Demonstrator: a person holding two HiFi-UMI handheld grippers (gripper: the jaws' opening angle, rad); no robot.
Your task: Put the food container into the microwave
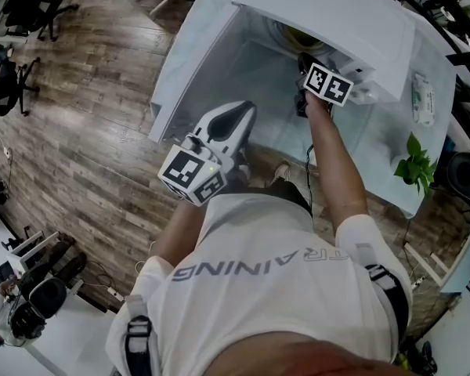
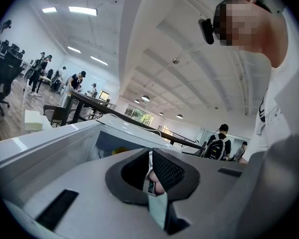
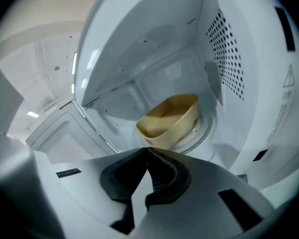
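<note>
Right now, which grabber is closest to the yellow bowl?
The right gripper: it points into the microwave at the yellow bowl. The left gripper hangs back by the person's waist.

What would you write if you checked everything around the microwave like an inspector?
Surface: white table; microwave on it, door open.
Job's things: yellow food container inside the microwave, on the turntable.
Clutter: small plant and white packet at the table's right side.
Grippers: right gripper reaches in, jaws closed at the container's near rim; left gripper shut, empty, held near the body.
Cables: thin dark cable beside the right arm.
Surroundings: wooden floor, office chairs.
</note>
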